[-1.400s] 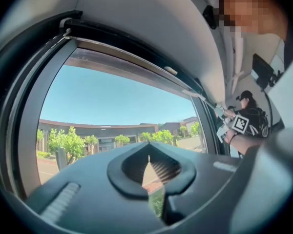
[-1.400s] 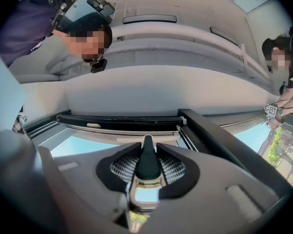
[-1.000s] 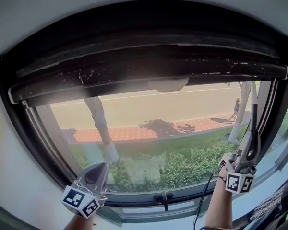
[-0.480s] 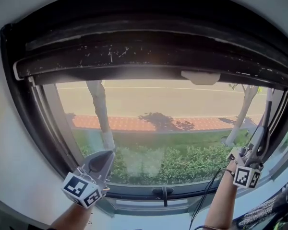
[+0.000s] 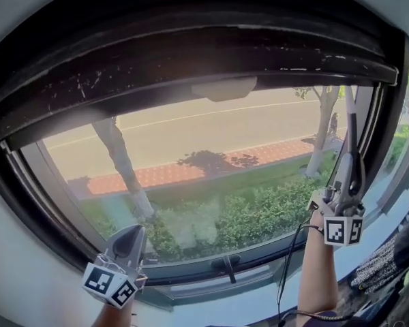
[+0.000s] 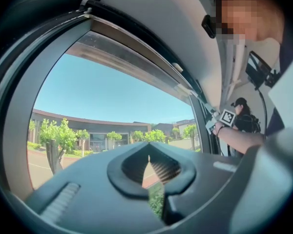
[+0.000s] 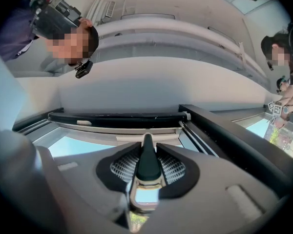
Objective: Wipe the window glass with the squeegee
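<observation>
At the right edge of the window glass (image 5: 211, 176), the raised right hand-held gripper (image 5: 349, 191) clamped the squeegee (image 5: 352, 142) handle upright; lower left, the left hand-held gripper (image 5: 129, 240) pointed up, jaws together, empty.

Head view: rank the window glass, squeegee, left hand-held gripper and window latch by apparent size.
1. window glass, by far.
2-3. squeegee and left hand-held gripper: unsure; one is longer, the other bulkier and nearer the camera.
4. window latch.
</observation>
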Demonstrator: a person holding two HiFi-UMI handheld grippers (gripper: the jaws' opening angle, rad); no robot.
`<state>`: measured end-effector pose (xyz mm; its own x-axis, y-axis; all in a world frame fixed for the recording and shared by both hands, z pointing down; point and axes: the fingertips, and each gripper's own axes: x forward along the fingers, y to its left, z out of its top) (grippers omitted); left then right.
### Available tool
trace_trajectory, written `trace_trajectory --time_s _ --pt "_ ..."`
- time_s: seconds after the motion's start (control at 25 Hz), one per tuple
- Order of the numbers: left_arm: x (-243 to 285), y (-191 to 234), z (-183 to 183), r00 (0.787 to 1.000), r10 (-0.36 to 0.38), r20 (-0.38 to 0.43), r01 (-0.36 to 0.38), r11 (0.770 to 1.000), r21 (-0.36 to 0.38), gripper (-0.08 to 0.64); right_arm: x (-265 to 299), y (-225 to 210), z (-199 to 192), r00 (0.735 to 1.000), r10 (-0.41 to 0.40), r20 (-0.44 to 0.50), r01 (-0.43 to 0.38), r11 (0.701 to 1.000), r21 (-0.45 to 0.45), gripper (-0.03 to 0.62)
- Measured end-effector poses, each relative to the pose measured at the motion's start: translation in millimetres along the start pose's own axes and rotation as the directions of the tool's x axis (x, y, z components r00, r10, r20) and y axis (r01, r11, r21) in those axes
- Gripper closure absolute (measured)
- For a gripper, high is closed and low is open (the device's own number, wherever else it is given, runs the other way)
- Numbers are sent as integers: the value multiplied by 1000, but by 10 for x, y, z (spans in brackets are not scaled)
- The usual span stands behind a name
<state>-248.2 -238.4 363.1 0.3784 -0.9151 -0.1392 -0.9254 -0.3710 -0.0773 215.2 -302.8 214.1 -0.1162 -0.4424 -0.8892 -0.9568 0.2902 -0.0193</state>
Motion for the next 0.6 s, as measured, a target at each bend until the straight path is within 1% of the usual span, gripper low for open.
trace_trajectory --time_s 0.16,0.6 --pt "3 -44 -6 1000 0 16 0 1000 -10 554 -115 -17 -33 1000 -2 -18 3 1000 22 492" --pt "-3 -239 -233 998 -43 -38 43 999 -5 554 -384 6 -103 998 -29 -52 30 999 31 494"
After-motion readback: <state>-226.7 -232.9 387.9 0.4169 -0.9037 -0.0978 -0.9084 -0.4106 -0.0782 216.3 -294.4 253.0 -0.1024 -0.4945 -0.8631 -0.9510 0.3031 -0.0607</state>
